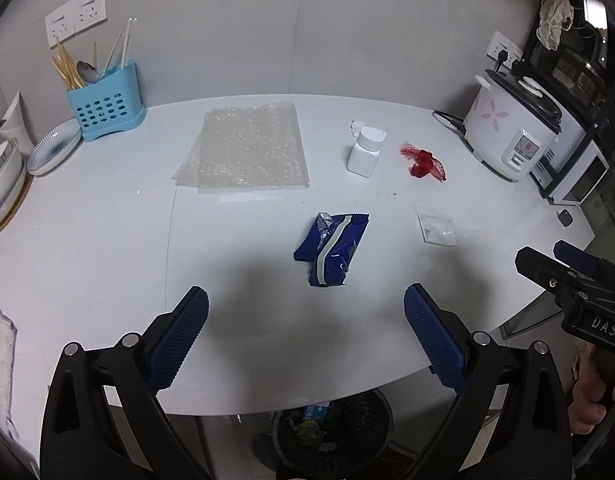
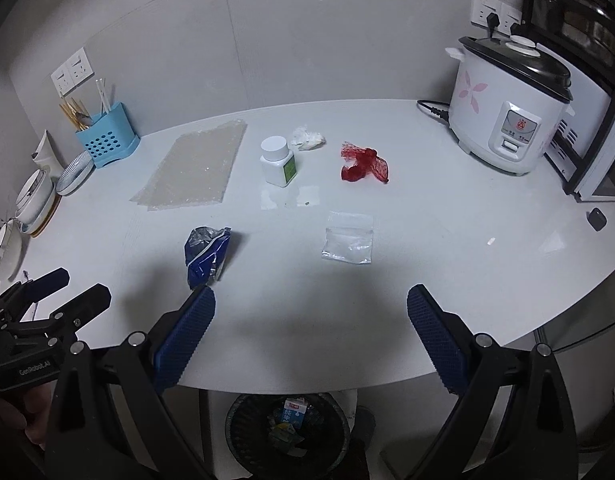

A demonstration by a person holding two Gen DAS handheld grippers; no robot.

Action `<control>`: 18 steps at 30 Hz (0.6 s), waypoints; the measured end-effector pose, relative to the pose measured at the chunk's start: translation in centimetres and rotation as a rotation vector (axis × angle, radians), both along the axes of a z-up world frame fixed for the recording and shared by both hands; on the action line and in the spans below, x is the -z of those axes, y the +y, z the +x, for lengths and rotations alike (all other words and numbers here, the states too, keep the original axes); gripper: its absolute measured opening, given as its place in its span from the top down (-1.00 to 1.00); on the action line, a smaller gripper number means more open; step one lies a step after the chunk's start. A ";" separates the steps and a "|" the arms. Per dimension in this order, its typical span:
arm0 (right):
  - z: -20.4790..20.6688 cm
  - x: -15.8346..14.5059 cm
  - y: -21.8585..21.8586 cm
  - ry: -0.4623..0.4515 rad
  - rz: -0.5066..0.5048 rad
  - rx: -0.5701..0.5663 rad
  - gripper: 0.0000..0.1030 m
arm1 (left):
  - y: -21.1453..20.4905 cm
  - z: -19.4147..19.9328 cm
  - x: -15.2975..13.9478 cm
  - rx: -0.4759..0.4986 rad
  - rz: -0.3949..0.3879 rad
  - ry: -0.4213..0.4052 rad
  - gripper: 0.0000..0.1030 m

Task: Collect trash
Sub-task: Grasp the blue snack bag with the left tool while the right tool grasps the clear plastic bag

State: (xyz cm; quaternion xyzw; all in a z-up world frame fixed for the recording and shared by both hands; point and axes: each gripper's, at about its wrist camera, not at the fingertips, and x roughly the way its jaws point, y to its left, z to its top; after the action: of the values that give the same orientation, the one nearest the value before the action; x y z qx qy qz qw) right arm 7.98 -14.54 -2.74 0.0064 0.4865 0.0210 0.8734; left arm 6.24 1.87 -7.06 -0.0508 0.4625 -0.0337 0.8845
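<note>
Trash lies scattered on the white table (image 1: 107, 240). A crumpled blue snack wrapper (image 1: 333, 248) (image 2: 206, 254) lies just ahead of my open left gripper (image 1: 305, 320). A small clear plastic bag (image 1: 437, 226) (image 2: 349, 240) lies in front of my open right gripper (image 2: 311, 320). Farther back are a red mesh net (image 1: 423, 161) (image 2: 363, 165), a white pill bottle (image 1: 365, 152) (image 2: 278, 162), a wad of white tissue (image 2: 307, 139) and a bubble wrap sheet (image 1: 247, 148) (image 2: 195, 168). Both grippers hold nothing. A black mesh bin (image 1: 331, 428) (image 2: 287, 428) with trash stands under the near edge.
A white rice cooker (image 1: 511, 128) (image 2: 511, 108) and an oven rack (image 2: 587, 140) stand at the right. A blue utensil holder (image 1: 105, 106) (image 2: 107, 136), plates and bowls (image 1: 55, 146) crowd the left edge. A small black object (image 2: 596, 219) lies near the right rim.
</note>
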 end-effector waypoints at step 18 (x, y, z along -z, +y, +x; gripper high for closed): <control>11.0 7.4 -4.1 0.271 0.069 0.038 -0.62 | -3.8 9.1 5.7 -0.013 0.044 0.096 -0.87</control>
State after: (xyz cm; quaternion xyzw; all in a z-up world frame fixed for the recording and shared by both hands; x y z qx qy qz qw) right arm 19.02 -18.67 -10.16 0.0483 0.5990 0.0203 0.7990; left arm 15.29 -1.91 -12.75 -0.0361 0.5047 -0.0154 0.8624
